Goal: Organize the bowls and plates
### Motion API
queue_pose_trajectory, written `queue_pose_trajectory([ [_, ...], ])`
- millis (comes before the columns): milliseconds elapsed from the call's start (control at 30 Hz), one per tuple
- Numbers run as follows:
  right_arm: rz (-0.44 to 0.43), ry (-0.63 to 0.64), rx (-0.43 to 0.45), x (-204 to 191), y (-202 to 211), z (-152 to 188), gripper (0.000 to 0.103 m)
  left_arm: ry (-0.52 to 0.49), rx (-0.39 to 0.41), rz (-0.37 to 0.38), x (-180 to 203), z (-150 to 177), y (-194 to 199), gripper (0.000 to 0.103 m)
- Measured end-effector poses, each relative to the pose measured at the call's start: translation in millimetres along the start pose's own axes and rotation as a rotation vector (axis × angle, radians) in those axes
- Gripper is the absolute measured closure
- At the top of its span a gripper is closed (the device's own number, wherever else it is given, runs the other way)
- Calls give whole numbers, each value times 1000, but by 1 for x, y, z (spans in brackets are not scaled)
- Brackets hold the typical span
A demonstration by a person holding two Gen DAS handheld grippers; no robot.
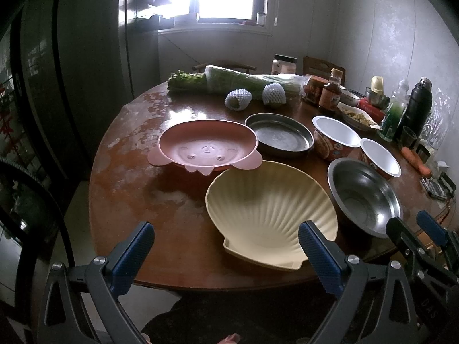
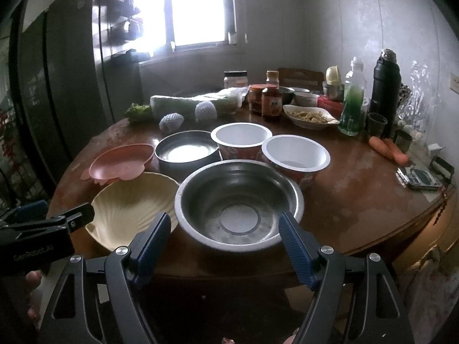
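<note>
- Since every dish lies apart on the round wooden table (image 1: 178, 246) and nothing is stacked, I judge that the task has not really begun.
- The left gripper (image 1: 226, 246) hovers over the near table edge with its jaws wide open and holds nothing; its right finger is just before the rim of the shell-shaped plate (image 1: 269, 212).
- The right gripper (image 2: 225, 238) also has its jaws spread wide and empty, one on each side of the near rim of the steel bowl (image 2: 239, 200), but I cannot tell if they touch it.
- Plates, counted: three. One cream shell-shaped plate at the near edge, one pink animal-face plate (image 1: 206, 146) just behind it, and one round steel pan (image 1: 279, 136) to the right of the pink one.
- Bowls, counted: three. One steel bowl beside the shell-shaped plate, and two paper noodle bowls (image 2: 295, 153) with white inside, both empty and upright, behind it.
- What is left, in my judgement: to put plates with plates and bowls with bowls; the two paper bowls look of the same form and should nest easily.
- Other things at the far side, not part of the work: two fruits in foam net (image 1: 238, 100), a wrapped bundle of green vegetable (image 1: 229, 81), several jars and bottles, a black flask (image 2: 383, 86), a white dish of food (image 2: 308, 116), two carrots (image 2: 388, 149).
</note>
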State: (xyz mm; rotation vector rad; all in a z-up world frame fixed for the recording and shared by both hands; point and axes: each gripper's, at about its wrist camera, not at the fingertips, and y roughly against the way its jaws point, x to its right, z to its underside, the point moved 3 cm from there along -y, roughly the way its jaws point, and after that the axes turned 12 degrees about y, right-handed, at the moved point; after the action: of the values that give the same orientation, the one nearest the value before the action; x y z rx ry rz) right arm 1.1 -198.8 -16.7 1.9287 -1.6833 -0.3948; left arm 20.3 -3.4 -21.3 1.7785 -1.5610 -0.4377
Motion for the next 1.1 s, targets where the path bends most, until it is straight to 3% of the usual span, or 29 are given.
queue_pose_trajectory([
  [1100, -17, 13, 13, -8, 1, -4, 25, -2, 9, 8, -1, -5, 1, 2],
])
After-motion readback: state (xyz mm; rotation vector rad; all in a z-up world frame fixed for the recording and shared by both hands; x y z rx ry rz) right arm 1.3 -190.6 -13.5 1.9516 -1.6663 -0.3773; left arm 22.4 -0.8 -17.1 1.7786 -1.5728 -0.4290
